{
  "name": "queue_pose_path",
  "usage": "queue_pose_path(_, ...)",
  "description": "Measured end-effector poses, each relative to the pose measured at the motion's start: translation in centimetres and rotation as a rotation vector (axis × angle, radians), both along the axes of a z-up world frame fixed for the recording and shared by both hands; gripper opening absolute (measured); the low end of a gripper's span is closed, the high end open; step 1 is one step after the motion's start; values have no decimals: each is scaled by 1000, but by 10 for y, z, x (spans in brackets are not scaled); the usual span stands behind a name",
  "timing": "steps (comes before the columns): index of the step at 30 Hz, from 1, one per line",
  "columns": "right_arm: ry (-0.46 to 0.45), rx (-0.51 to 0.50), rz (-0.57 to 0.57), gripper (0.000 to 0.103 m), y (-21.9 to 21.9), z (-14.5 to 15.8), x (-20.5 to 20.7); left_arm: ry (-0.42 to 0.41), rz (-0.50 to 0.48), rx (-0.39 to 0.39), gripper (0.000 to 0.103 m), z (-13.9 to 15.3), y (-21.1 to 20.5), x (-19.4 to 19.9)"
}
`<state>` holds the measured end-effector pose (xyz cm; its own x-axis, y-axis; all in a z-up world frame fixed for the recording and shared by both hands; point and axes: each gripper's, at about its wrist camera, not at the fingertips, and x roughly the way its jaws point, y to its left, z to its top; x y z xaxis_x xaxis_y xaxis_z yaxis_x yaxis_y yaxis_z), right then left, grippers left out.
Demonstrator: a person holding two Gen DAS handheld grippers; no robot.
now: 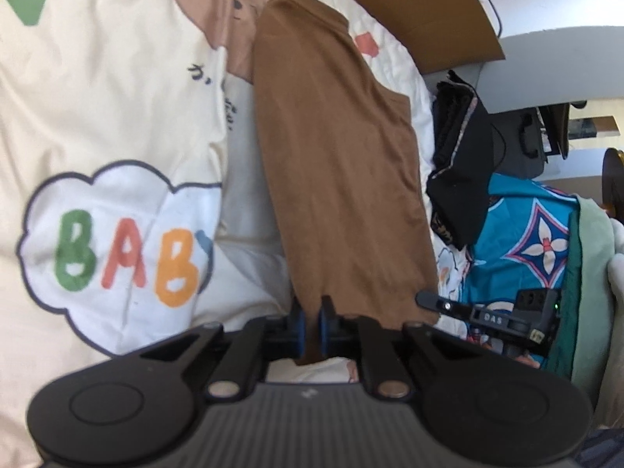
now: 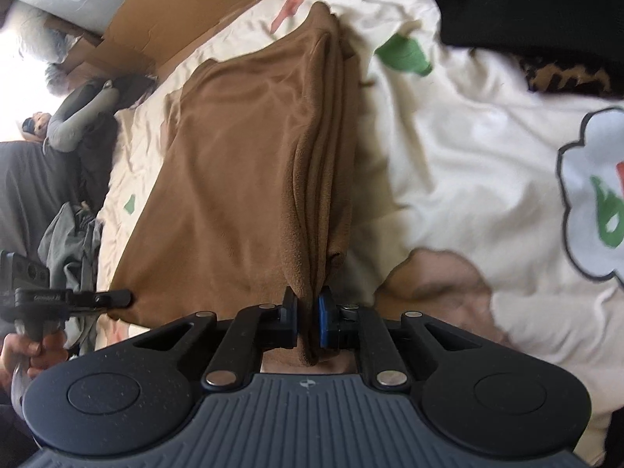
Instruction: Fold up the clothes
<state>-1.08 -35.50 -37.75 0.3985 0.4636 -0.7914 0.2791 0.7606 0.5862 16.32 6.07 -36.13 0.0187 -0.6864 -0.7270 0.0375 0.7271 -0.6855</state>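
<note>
A brown garment (image 1: 331, 148) lies stretched along a cream printed bedspread (image 1: 97, 89). My left gripper (image 1: 311, 325) is shut on the garment's near edge, the cloth pinched between its blue pads. The other gripper shows at the right edge of the left wrist view, gripping the same edge (image 1: 429, 298). In the right wrist view the brown garment (image 2: 241, 179) lies partly folded with a thick bunched ridge. My right gripper (image 2: 308, 321) is shut on that ridge's near end. The left gripper (image 2: 113, 298) shows at the lower left, held by a hand (image 2: 35, 349).
A cardboard sheet (image 1: 429, 11) lies at the bed's far side. Dark clothing (image 1: 460, 163) and a blue patterned cloth (image 1: 522, 234) lie right of the garment. Black fabric (image 2: 526, 11) sits at the upper right, grey clothes (image 2: 74, 241) at the left.
</note>
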Motion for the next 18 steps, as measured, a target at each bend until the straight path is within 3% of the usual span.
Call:
queue_pose_path(13, 70, 6, 65, 8, 23, -9, -10, 33, -24, 93, 7, -12, 16, -8)
queue_pose_path(18, 106, -41, 86, 8, 27, -17, -9, 55, -29, 136, 8, -30, 15, -8)
